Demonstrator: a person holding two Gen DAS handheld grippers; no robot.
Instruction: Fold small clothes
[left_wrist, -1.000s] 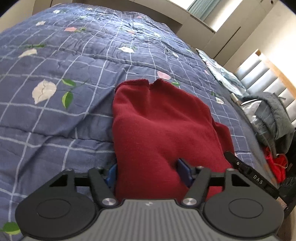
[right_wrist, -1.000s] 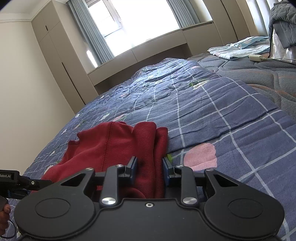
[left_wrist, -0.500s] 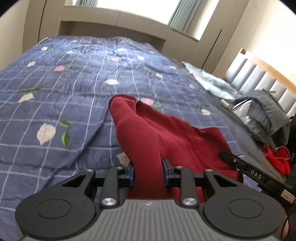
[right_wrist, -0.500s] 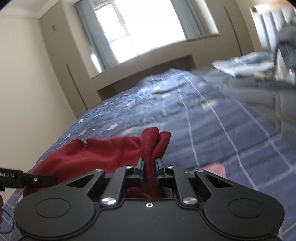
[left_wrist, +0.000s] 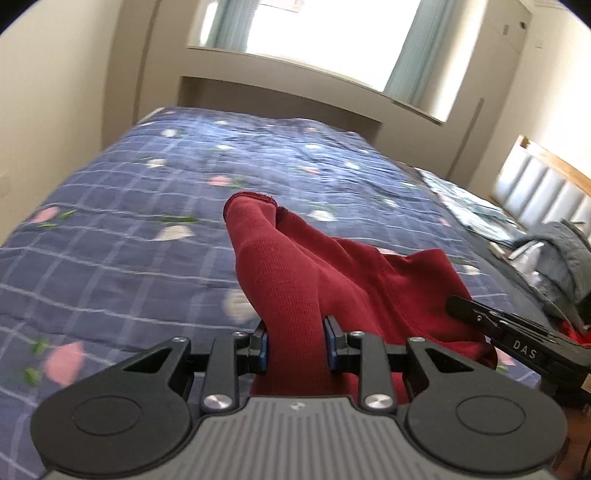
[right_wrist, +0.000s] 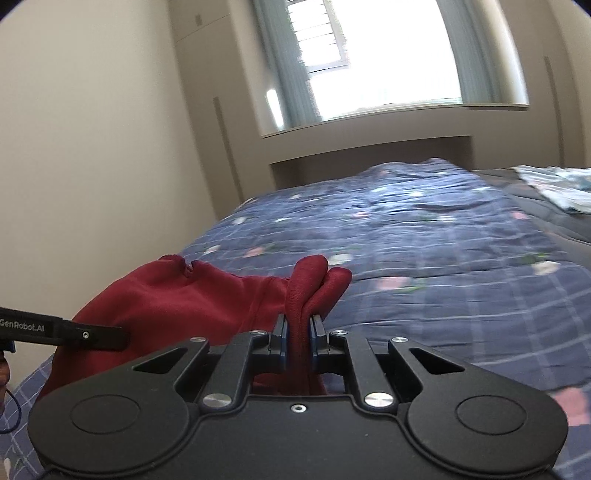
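A dark red knit garment (left_wrist: 332, 273) hangs between my two grippers above the blue checked floral quilt (left_wrist: 147, 192). My left gripper (left_wrist: 297, 347) is shut on one bunched end of it. My right gripper (right_wrist: 298, 341) is shut on the other end (right_wrist: 306, 280); the rest of the garment (right_wrist: 177, 302) spreads to the left. The right gripper shows at the right of the left wrist view (left_wrist: 517, 339), and the left one at the left edge of the right wrist view (right_wrist: 66, 330).
A grey jacket (left_wrist: 561, 251) and a red item (left_wrist: 576, 332) lie at the right by the padded headboard (left_wrist: 543, 188). A light patterned cloth (right_wrist: 554, 184) lies on the far right of the bed. Wall and window stand beyond the bed.
Both grippers closed on the red garment and lifted it off the quilt. Both cameras tilted upward, so the window and wall came into view.
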